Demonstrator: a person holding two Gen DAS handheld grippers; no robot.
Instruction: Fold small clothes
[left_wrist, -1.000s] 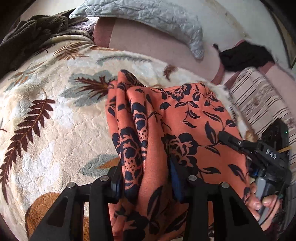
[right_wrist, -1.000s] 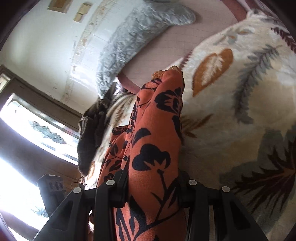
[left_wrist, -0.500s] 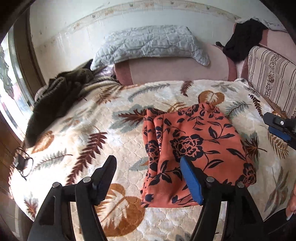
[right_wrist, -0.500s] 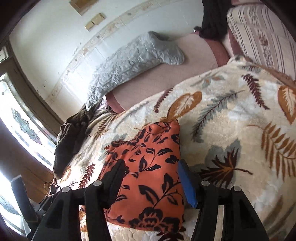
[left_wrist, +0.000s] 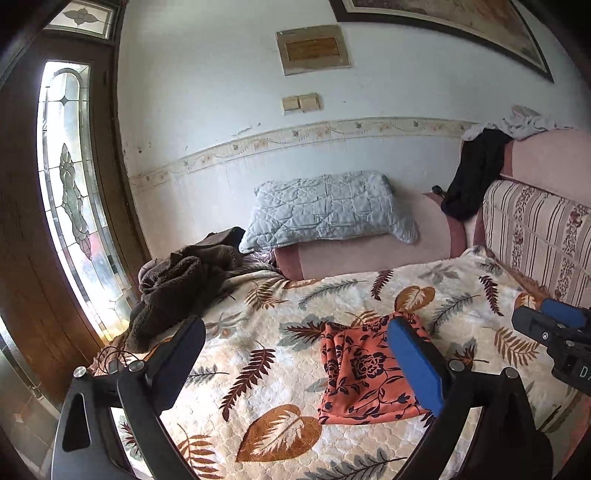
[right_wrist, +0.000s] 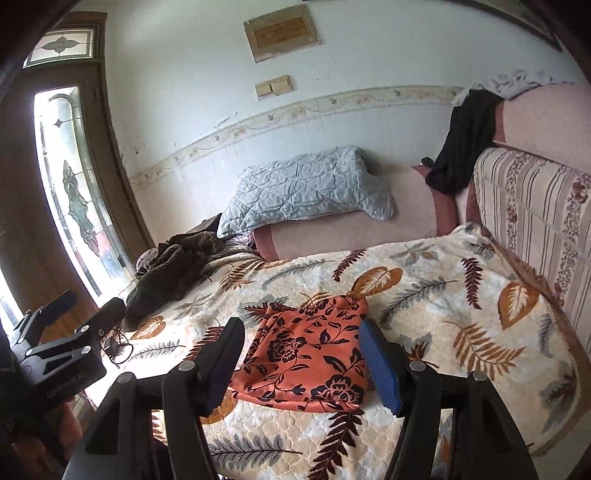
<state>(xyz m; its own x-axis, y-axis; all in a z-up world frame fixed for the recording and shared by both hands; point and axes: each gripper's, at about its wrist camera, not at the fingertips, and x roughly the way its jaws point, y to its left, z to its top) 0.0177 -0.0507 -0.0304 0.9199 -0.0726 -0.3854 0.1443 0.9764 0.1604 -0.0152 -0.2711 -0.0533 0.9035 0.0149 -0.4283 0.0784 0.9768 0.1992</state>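
An orange garment with dark flowers (left_wrist: 360, 373) lies folded flat on the leaf-patterned blanket (left_wrist: 280, 332); it also shows in the right wrist view (right_wrist: 310, 350). My left gripper (left_wrist: 295, 365) is open and empty, held back above the blanket, with the garment just right of its middle. My right gripper (right_wrist: 301, 362) is open and empty, held back from the garment's near edge. The right gripper's body shows at the right edge of the left wrist view (left_wrist: 554, 336). The left gripper shows at the left of the right wrist view (right_wrist: 62, 350).
A grey quilted pillow (left_wrist: 328, 210) lies on a pink bolster (right_wrist: 354, 229) at the back. A dark brown heap of clothes (left_wrist: 177, 288) sits at the back left. A striped cushion (right_wrist: 532, 218) and black clothes (right_wrist: 461, 144) are on the right. Glasses (right_wrist: 118, 345) lie by the blanket's left edge.
Both grippers let go of the orange garment, opened and pulled back and up. The garment now lies folded on the blanket.
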